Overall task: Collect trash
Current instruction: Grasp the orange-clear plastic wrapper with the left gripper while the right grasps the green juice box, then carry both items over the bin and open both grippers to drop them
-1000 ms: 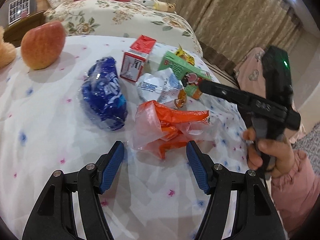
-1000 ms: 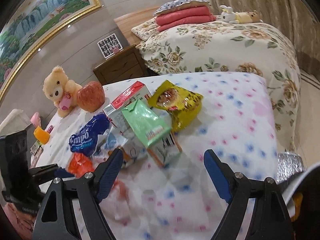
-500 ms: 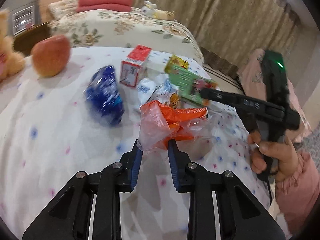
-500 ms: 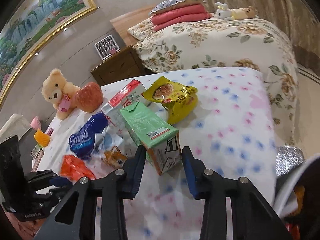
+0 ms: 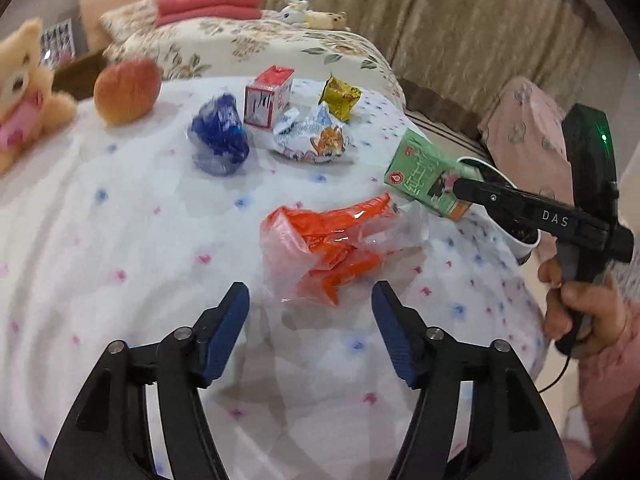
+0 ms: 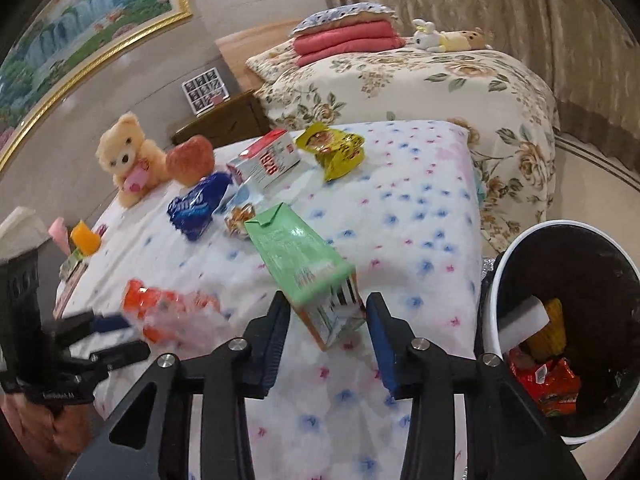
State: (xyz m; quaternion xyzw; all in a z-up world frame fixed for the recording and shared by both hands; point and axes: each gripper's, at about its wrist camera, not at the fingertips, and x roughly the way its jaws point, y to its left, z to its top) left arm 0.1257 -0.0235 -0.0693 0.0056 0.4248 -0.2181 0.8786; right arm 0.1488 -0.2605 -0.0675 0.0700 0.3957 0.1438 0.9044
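The right gripper (image 6: 326, 332) held the green carton (image 6: 304, 264) lifted at centre frame, its jaws easing apart, the bin (image 6: 496, 280) waiting at lower right. The left gripper's (image 5: 310, 312) jaws, pinched near the orange wrapper (image 5: 332, 244) a moment before, were spreading wide and empty; the wrapper lay mid-frame on the bedspread (image 5: 100, 240), uncollected.

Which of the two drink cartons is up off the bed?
The green drink carton, between the right gripper's opening jaws beside the bin. The red-and-white carton lies on the bedspread.
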